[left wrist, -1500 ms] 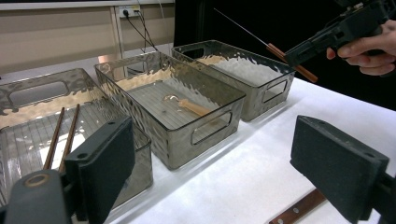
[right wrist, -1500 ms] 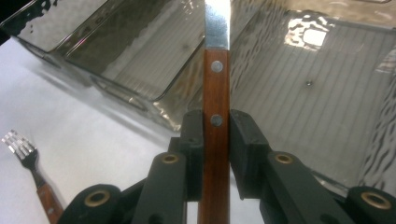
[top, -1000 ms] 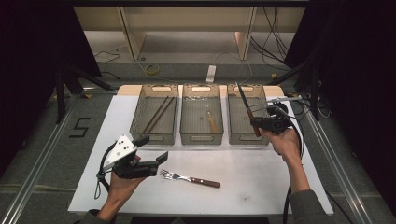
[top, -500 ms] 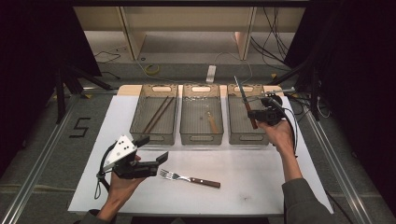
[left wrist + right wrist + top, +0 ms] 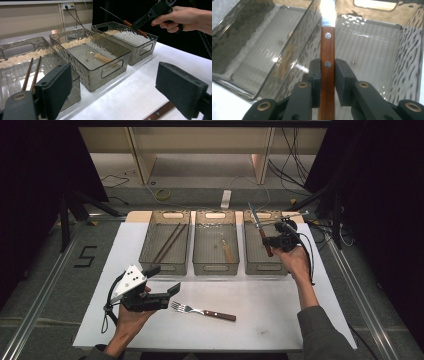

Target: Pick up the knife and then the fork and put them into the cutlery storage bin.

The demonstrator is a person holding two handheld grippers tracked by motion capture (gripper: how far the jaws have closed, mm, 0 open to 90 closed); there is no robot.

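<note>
A knife [image 5: 262, 234] with a brown wooden handle and a steel blade hangs above the right clear bin [image 5: 265, 269]. My right gripper [image 5: 269, 241] is shut on its handle [image 5: 327, 50], the pads pressing both sides near a rivet, the blade pointing away over the bin. From the left gripper view the knife [image 5: 132, 26] slants above that bin. My left gripper [image 5: 166, 279] is held above the table's front left, open and holding nothing. A fork [image 5: 202, 311] with a matching wooden handle lies on the white table just right of it.
Three clear bins stand in a row at the back of the white tabletop [image 5: 270, 320]. The left bin [image 5: 150, 255] holds two chopsticks [image 5: 169, 242]; the middle bin [image 5: 215, 269] holds a small wooden-handled spoon [image 5: 227, 252]. Dark floor and rails flank the table.
My right hand has carried the knife a little toward the back and left, over the right bin. The left gripper and the fork have stayed where they were.
</note>
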